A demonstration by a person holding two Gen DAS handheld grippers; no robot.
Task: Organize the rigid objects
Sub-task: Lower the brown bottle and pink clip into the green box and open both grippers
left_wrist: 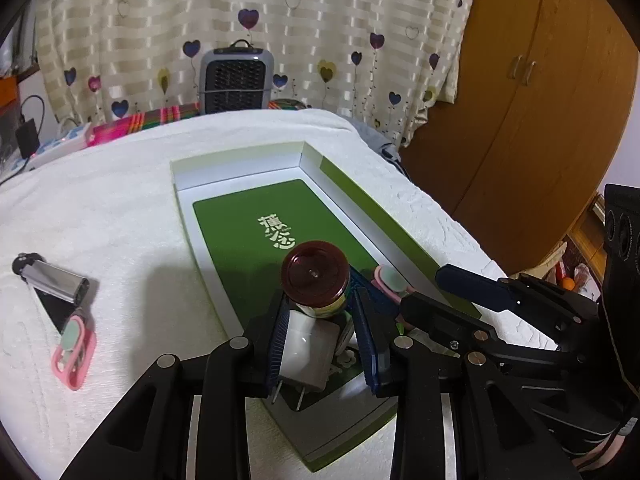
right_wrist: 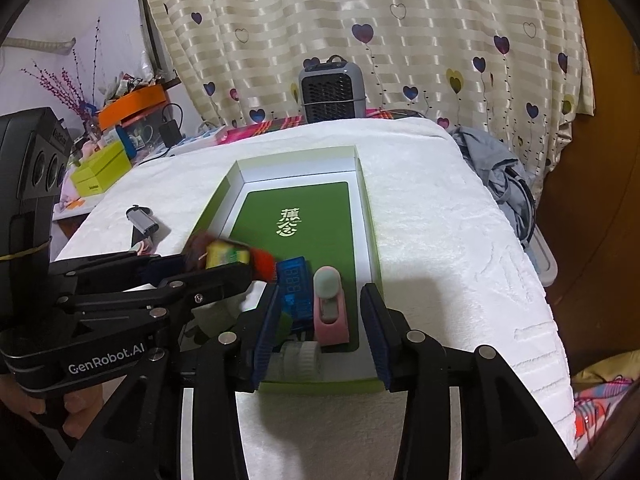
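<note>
A shallow green-and-white box lies on the white towel. My left gripper is shut on a small jar with a dark red lid and holds it over the box's near end; in the right wrist view the jar is blurred. A white plug adapter lies in the box under it. My right gripper is open above a pink clip and a blue USB meter in the box. It shows in the left wrist view.
On the towel left of the box lie a silver lighter-like object and a second pink clip. A grey heater stands behind the bed by the curtain. A wooden wardrobe is at the right.
</note>
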